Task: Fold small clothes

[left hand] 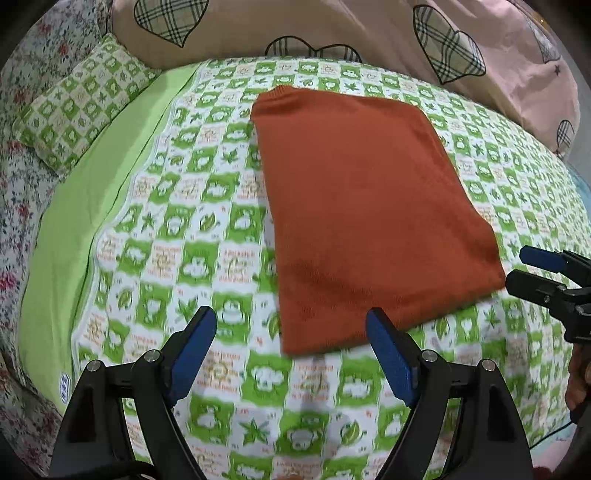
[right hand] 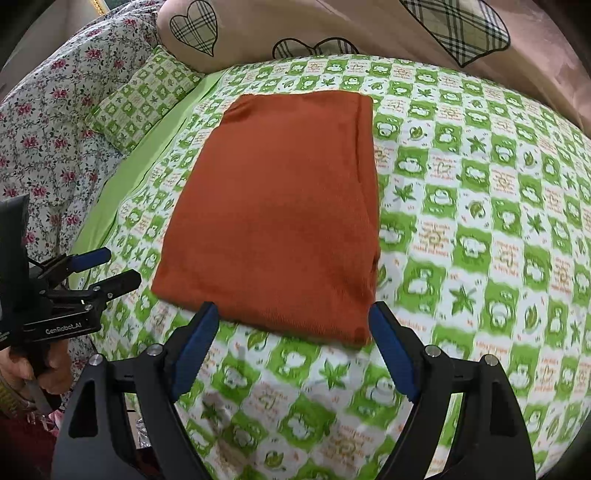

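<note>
Lying flat, rust knit garment (left hand: 369, 206) folded rectangular, checked cotton sheet (left hand: 207, 229), both grippers wide, empty

Folded garment (left hand: 369, 206) lying flat on the bed (left hand: 207, 229) ahead of me, my left tongs (left hand: 291, 354) hovering before its near left corner, my right tongs (right hand: 293, 354) before its near edge, small pillow (left hand: 81, 103) sitting far left, big pillows (left hand: 332, 26) lying behind.

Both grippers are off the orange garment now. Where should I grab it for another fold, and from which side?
Probably the near short edge of the orange garment, pinching each near corner from the near side. It lies flat as a folded rectangle, long axis running away, with the open right gripper and left gripper right at that edge.
</note>
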`<state>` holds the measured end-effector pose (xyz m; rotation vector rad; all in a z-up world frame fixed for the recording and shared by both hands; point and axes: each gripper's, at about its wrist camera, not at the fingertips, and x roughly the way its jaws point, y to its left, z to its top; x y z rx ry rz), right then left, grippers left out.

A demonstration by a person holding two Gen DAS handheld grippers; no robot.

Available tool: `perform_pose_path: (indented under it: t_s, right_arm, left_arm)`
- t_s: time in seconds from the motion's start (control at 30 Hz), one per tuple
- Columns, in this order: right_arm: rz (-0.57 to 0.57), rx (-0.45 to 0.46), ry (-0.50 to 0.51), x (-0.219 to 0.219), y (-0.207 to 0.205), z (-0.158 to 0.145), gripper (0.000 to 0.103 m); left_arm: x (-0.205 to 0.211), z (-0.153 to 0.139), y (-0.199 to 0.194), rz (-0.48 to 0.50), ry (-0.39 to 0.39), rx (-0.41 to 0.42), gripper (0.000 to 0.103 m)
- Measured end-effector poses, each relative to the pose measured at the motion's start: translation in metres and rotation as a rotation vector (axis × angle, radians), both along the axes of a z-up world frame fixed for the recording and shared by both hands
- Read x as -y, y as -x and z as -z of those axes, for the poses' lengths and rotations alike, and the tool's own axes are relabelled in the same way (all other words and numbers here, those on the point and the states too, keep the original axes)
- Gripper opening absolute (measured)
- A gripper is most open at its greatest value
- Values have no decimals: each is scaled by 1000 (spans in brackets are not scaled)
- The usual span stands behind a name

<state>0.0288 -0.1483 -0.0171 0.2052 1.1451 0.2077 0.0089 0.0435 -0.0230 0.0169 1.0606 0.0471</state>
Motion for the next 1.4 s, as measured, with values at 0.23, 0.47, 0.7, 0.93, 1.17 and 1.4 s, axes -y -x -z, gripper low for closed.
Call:
perform_pose_path:
  t_s: [0.23,0.47,0.7,0.93,1.17,1.4]
  right_arm:
    - [-4,-2,4,1,-23,2,83]
    - [0,-8,1,5,-38,4,84]
    - [0,-11,-9,7,-50,6,84]
    - [-2,-16,-25,7,-51,8,84]
    - [-11,-14,-34,5,-54,9,84]
    - [-3,-16,-42,6,-55,10,84]
  left_arm:
    - [6,5,-22,-23,-27,-17,84]
    - [10,11,-36,-28,-29,-37,84]
    - [14,10,-45,-34,-28,-33,84]
    - [17,8,-47,-37,-16,-25,84]
    - [21,10,-45,-40,-17,-24,84]
    - [23,10,-45,-36,-14,-25,85]
